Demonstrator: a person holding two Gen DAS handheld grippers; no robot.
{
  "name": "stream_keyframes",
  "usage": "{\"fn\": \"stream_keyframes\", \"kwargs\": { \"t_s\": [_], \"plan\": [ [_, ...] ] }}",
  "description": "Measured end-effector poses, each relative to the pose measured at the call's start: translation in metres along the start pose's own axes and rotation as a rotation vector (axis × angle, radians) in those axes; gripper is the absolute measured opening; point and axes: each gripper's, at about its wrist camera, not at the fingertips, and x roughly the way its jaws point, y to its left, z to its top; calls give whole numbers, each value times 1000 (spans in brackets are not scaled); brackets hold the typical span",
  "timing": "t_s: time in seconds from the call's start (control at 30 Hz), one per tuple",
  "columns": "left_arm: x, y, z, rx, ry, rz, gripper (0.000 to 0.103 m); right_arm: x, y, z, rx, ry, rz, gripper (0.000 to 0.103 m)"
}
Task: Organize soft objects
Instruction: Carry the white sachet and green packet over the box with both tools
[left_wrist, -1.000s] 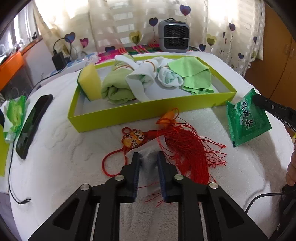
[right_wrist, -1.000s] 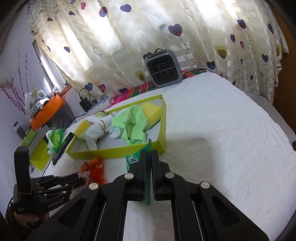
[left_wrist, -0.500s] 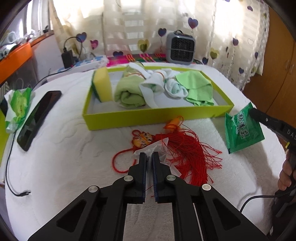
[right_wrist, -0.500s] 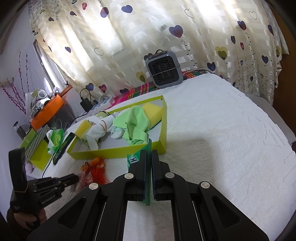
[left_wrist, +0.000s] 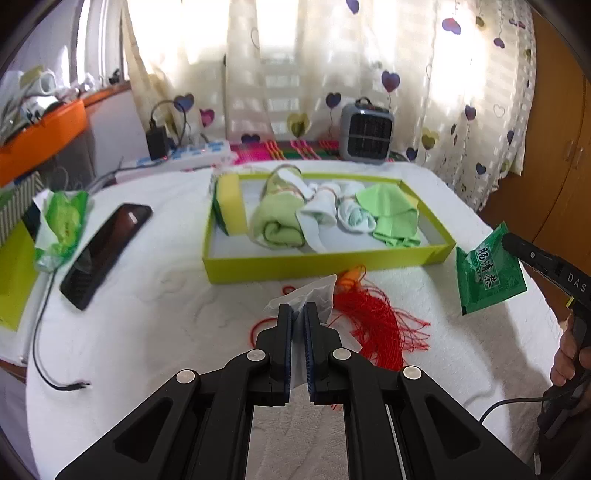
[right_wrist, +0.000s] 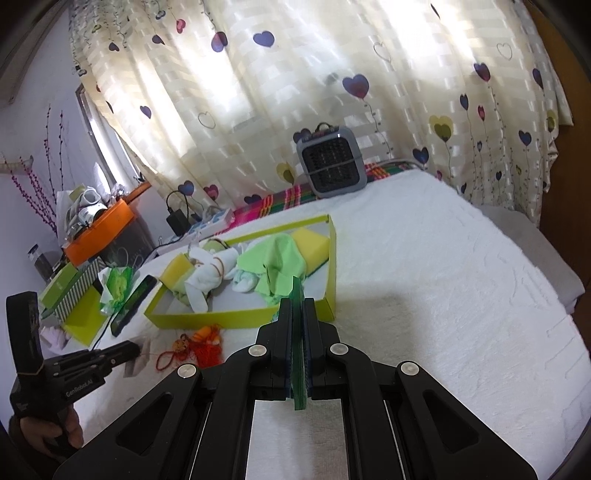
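The left wrist view alone shows the phone (left_wrist: 105, 254) left of the tray (left_wrist: 325, 260) and the printed face of the green packet (left_wrist: 489, 273); the right wrist view sees that packet only edge-on. Left of the tray's near wall, the left tool (left_wrist: 299, 314) is fully closed on a clear plastic bag (left_wrist: 310, 295). Its pads pinch the bag's edge. The red tassel (left_wrist: 373, 317) spreads just right of that tool, in front of the tray. Inside the tray lie a sponge (left_wrist: 231, 206), a rolled towel (left_wrist: 277, 221), socks (left_wrist: 354, 218) and a green cloth (left_wrist: 391, 210). Right of the tray's corner, the right tool (right_wrist: 297, 310) is clamped shut on the green packet, clear of the white surface (left_wrist: 147, 317).
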Motion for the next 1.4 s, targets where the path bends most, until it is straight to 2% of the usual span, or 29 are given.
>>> {"fn": "stream_keyframes", "kwargs": {
  "t_s": [0.37, 0.63, 1.4],
  "plan": [
    [-32, 4, 13, -12, -82, -8, 6, -18, 18, 9, -43, -42, 31, 5],
    [-40, 0, 22, 6, -114, -24, 6, -21, 29, 16, -71, -51, 48, 5],
    [-7, 1, 54, 14, -122, -57, 6, 18, 48, 40, -113, -16, 75, 5]
  ]
}}
